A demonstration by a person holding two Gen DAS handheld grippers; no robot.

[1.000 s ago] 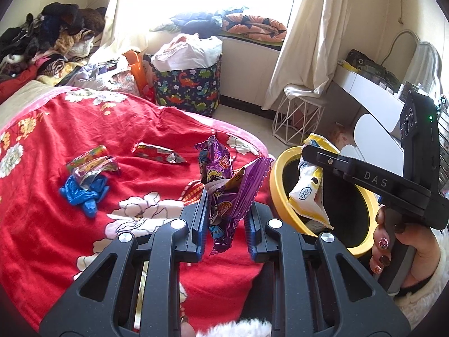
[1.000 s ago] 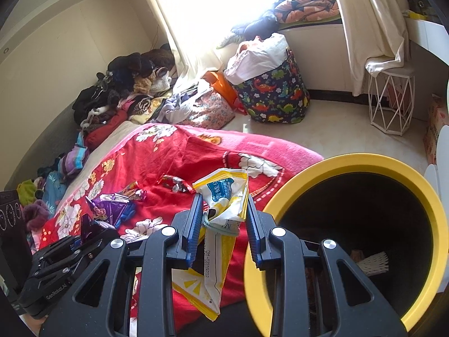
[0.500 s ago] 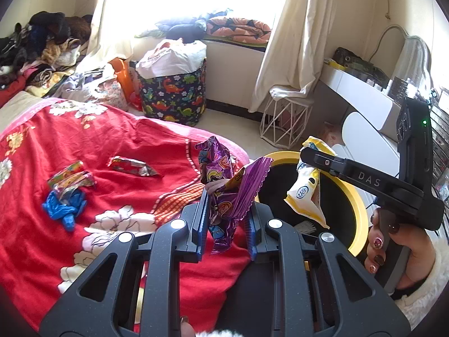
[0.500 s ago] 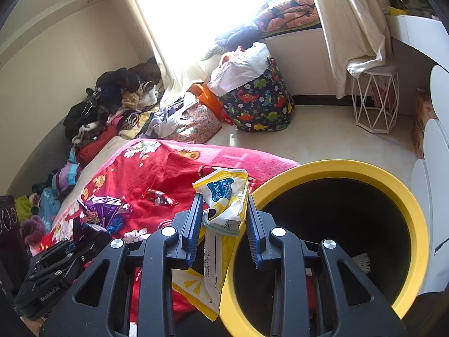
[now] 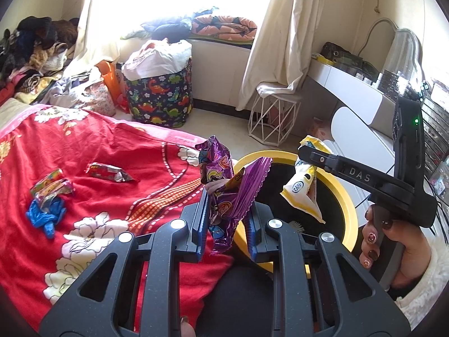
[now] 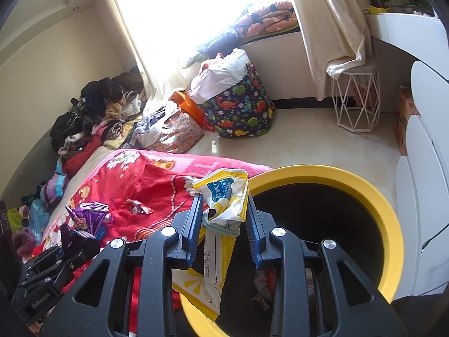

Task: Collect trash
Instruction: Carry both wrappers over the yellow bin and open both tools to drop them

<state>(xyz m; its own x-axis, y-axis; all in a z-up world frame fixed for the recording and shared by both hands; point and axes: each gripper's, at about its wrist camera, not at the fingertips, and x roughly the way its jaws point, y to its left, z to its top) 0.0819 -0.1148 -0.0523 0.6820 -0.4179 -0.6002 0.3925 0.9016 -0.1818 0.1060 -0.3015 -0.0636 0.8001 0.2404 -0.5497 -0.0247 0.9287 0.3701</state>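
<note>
My left gripper (image 5: 226,210) is shut on a crumpled purple snack wrapper (image 5: 224,185) and holds it at the near-left rim of the yellow-rimmed black bin (image 5: 349,210). My right gripper (image 6: 224,216) is shut on a yellow-and-white wrapper (image 6: 221,221) and holds it over the left rim of the bin (image 6: 390,216); it also shows in the left wrist view (image 5: 304,193) above the bin's mouth. On the red floral blanket (image 5: 98,146) lie a foil wrapper (image 5: 109,172), a colourful wrapper (image 5: 50,188) and a blue glove (image 5: 45,216).
A dinosaur-print laundry basket (image 5: 160,95) and a white wire stool (image 5: 273,120) stand on the floor beyond the bed. A white dresser (image 5: 362,104) is on the right. Clothes are piled at the far left (image 5: 31,53). Some trash lies inside the bin (image 6: 263,280).
Both grippers have moved right towards the bin with their wrappers still held. The bin fills more of the right wrist view, and the bed litter has slid left in the left wrist view.
</note>
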